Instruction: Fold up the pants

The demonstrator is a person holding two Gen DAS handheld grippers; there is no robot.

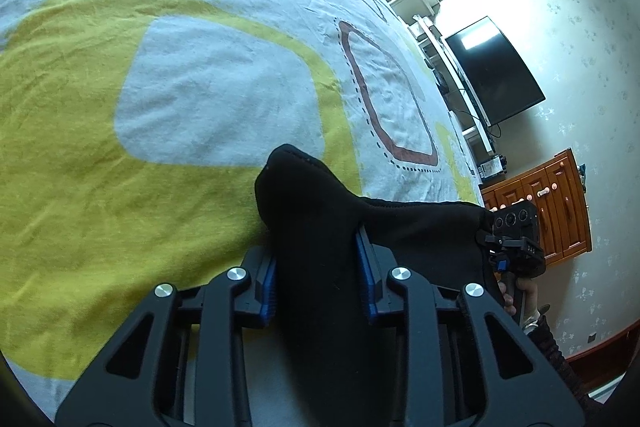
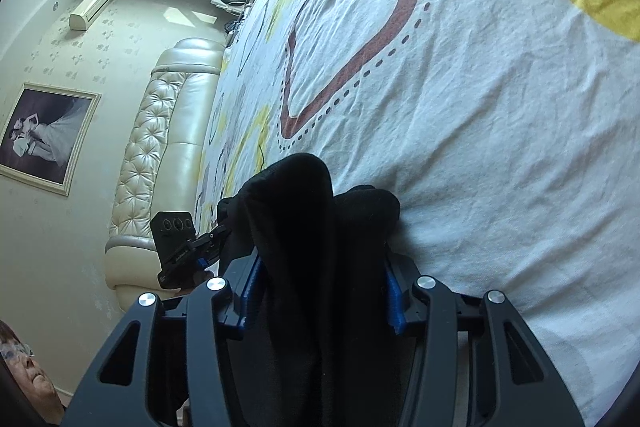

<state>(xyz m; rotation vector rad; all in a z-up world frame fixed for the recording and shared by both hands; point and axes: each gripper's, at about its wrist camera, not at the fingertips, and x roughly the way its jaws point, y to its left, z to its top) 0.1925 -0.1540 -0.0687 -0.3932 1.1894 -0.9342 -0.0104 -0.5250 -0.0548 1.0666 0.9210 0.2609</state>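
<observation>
While the black, soft-knit pants are pinched by both the left gripper and the right gripper, a taut edge is stretched between them, just above the yellow-and-white patterned bedsheet

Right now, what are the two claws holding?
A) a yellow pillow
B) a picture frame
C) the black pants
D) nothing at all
C: bunched black pants sit pinched between the blue pads of the left claw, and the same black cloth fills the right claw, above the patterned bedsheet.
</observation>
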